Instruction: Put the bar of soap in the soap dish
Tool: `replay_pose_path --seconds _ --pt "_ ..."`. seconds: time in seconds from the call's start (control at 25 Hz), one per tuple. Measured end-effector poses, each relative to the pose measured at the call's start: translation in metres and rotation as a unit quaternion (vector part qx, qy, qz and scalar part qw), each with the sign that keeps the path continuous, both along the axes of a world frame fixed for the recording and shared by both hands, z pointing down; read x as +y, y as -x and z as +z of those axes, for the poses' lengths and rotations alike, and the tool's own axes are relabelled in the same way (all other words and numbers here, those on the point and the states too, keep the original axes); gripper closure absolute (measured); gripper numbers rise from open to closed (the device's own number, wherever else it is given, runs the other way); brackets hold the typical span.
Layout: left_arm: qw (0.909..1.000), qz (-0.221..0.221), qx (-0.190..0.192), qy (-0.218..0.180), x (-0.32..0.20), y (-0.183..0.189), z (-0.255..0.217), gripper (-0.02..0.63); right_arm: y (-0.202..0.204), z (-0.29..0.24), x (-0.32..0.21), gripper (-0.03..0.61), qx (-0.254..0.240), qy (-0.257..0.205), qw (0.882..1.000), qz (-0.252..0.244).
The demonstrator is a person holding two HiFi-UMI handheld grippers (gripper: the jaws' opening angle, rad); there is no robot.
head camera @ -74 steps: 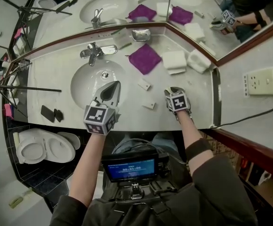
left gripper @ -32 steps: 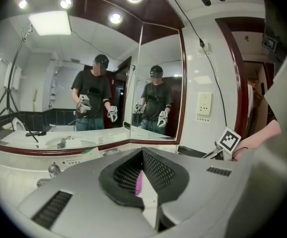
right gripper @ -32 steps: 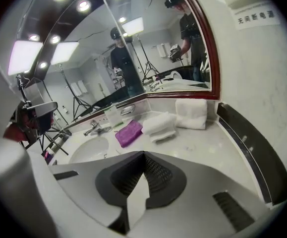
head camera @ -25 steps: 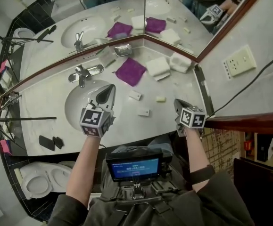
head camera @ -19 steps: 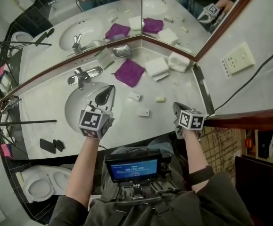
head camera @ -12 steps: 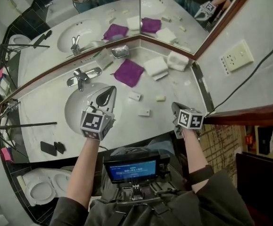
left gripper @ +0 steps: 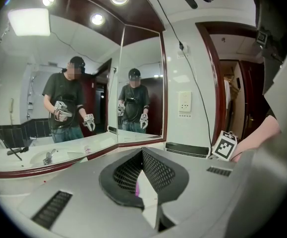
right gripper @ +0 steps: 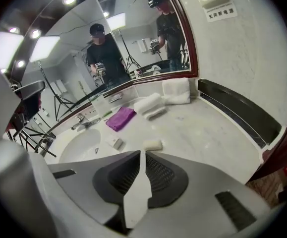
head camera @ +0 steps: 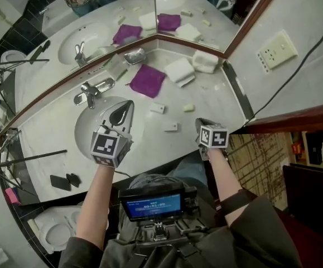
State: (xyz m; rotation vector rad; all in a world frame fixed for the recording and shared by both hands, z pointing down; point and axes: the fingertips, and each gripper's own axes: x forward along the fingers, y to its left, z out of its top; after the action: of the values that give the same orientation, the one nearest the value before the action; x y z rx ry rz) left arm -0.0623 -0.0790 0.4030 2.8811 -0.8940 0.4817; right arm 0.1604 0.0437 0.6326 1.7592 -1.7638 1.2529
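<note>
The pale bar of soap (head camera: 189,108) lies on the white counter, a short way beyond my right gripper (head camera: 199,122). In the right gripper view the soap (right gripper: 152,145) sits just past my right gripper's (right gripper: 141,155) tips; the jaws are opening by a narrow slit with nothing between them. The shiny metal soap dish (head camera: 134,56) stands far back by the mirror corner. My left gripper (head camera: 128,103) hovers shut over the sink basin (head camera: 94,119), and the left gripper (left gripper: 142,152) holds nothing.
Two small white boxes (head camera: 157,108) (head camera: 170,127) lie left of the soap. A purple cloth (head camera: 147,80) and folded white towels (head camera: 179,70) sit toward the back. The faucet (head camera: 91,91) is behind the basin. Dark items (head camera: 61,181) rest at the counter's left.
My right gripper has dropped lower and shifted left, closer to the soap, and its jaws have begun to part. The left gripper has stayed over the basin.
</note>
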Motion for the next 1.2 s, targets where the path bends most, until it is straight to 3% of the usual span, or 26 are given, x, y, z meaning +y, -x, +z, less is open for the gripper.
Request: replay_pose_path --seconds 0.2,0.44,0.6,0.8,1.0,1.04,1.08,1.2 --pt "0.9997 0.02 -0.013 0.005 0.004 -0.008 0.011 0.609 0.009 0.035 -0.012 0.386 0.046 0.032 0.998 0.001" --pt "0.9987 0.045 -0.024 0.01 0.009 -0.032 0.016 0.609 0.003 0.073 -0.029 0.223 0.082 0.064 0.994 0.036" --pt "0.9975 0.063 -0.029 0.012 0.011 -0.046 0.019 0.609 0.009 0.065 -0.06 0.222 0.091 0.03 0.995 0.036" --pt "0.9964 0.074 -0.038 0.016 0.011 -0.054 0.026 0.609 -0.003 0.075 -0.075 0.223 0.122 0.034 0.991 0.034" --pt "0.9971 0.061 -0.037 0.026 0.01 -0.053 0.026 0.609 -0.001 0.089 -0.081 0.224 0.138 0.042 0.99 0.0" --pt "0.9972 0.059 -0.038 0.027 0.01 -0.052 0.026 0.609 -0.001 0.089 -0.081 0.235 0.141 0.039 0.989 -0.005" --pt "0.9972 0.059 -0.039 0.026 0.009 -0.051 0.027 0.609 -0.001 0.089 -0.082 0.31 0.143 0.036 0.989 -0.01" --pt "0.9965 0.066 -0.049 0.017 0.009 -0.049 0.031 0.609 0.0 0.09 -0.084 0.328 0.144 0.032 0.989 -0.025"
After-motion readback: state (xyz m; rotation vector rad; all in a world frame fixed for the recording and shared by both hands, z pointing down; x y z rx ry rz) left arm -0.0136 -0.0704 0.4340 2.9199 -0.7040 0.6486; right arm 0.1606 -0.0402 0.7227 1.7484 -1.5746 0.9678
